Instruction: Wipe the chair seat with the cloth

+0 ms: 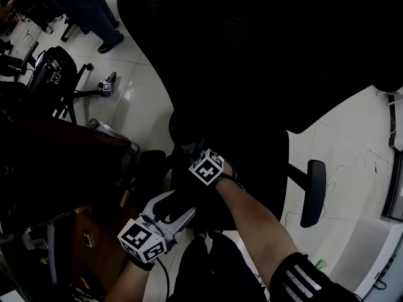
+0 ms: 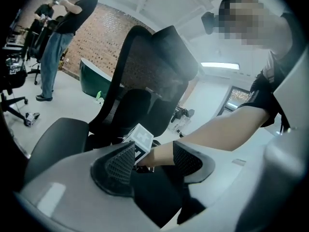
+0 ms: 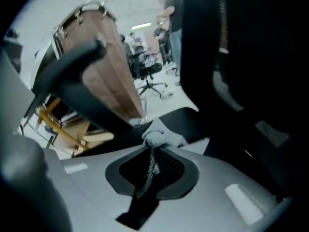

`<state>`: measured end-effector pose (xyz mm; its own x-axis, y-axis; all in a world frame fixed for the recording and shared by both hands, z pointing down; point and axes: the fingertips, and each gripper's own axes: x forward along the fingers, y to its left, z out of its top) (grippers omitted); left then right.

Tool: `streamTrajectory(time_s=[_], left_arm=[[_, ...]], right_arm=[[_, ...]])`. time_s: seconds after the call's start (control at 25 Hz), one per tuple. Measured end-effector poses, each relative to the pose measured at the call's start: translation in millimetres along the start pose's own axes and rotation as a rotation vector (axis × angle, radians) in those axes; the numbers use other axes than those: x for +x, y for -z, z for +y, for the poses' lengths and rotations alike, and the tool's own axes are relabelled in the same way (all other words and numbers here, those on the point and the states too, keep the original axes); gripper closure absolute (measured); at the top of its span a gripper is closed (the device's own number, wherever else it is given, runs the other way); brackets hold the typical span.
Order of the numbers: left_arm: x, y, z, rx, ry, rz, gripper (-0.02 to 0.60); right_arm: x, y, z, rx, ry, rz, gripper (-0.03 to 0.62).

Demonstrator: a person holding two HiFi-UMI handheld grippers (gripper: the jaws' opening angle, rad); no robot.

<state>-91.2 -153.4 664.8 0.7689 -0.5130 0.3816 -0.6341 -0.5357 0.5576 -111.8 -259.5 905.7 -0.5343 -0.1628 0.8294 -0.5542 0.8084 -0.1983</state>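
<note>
- Right gripper view, read first: right gripper (image 3: 152,149) with fingers (image 3: 175,170) clenched on the cloth (image 3: 159,138). Pale grey wad bunched just past the tips, thin strand pinched down between the pads.
- Same view: cloth at the near edge of the black chair seat (image 3: 188,122). Touching or just above it, cannot tell which.
- Left gripper view: left gripper (image 2: 152,161) released, fingers (image 2: 118,164) apart, nothing grasped. Only the right forearm (image 2: 217,129) and its marker cube (image 2: 143,138) in the gap, well beyond the tips.
- Head view: very dark. Right gripper low against the chair, left gripper nearer the body and apart from the seat. One armrest (image 1: 313,192) sticking out at the right.
- Judged step: wiping stroke at the seat's edge, probably early. No telling from these views how much of the seat is done.
- To do it well:
  - Lower the wad until it flattens on the seat, so that more than the pinched tip makes contact.
  - Pull in straight, overlapping strokes across the seat.
  - Hold the squeeze firm, since only a thin strand sits between the pads and a snag on the fabric could likely drag it out.
  - Consider bracing the chair with the free left gripper, as an office chair may well swivel under sideways pressure.
</note>
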Motion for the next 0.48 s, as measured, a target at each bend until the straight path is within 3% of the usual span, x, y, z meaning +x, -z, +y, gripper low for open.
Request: streamTrajectory(time_s=[0.2,0.48], left_arm=[[1,7,-7,-0.011,0.019,0.007,0.31],[17,1,-27,0.001,0.071,0.006,0.31]], right_arm=[[-9,40,-19,0.019,0.038,0.047,0.551],[-82,155,-88,0.105,0.191,0.205,0.551]])
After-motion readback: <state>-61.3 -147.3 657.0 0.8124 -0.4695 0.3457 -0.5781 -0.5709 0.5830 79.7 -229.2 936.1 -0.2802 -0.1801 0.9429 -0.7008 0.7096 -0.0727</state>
